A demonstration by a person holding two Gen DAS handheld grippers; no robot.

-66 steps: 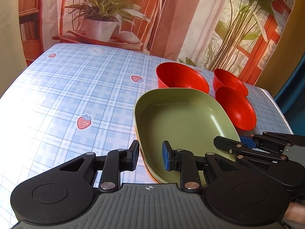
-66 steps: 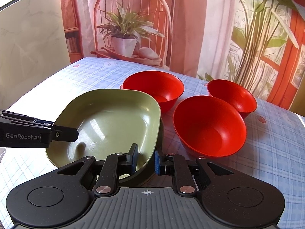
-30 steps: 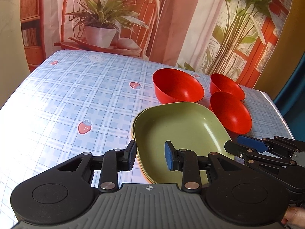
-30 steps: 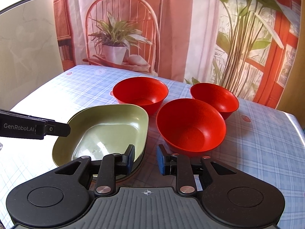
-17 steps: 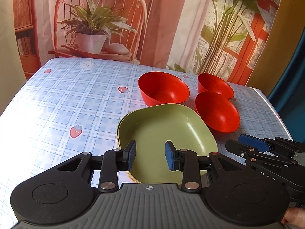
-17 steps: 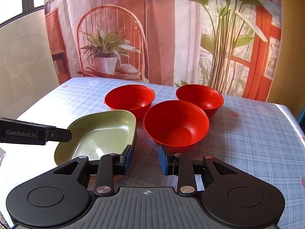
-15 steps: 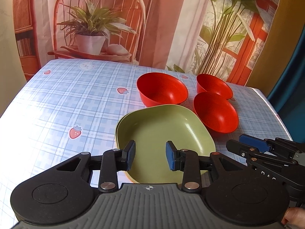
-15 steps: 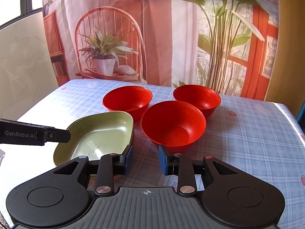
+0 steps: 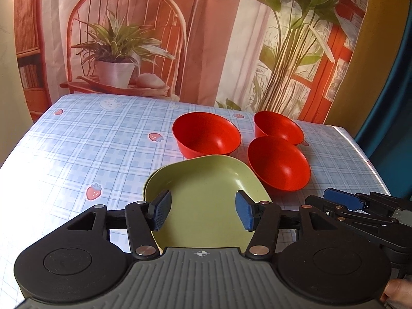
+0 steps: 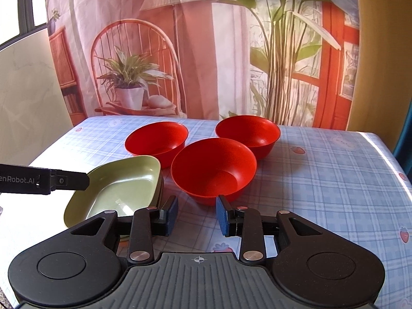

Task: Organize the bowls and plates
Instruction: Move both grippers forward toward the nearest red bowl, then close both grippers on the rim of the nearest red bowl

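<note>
On the tablecloth (image 9: 77, 141), three red bowls (image 9: 206, 135) flank stacked green plates (image 9: 203, 193).

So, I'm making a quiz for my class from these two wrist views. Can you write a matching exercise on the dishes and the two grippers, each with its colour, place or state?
Column one:
1. nearest round plastic bowl
2. rounded-square plastic plate
3. left gripper
4. right gripper

Column two:
A. pale green, on top of a stack
B. jaws opening above the plate, nothing gripped
C. red, beside the plate
D. jaws opening above the tablecloth, nothing gripped

Pairs: 1-C, 2-A, 3-B, 4-D
</note>
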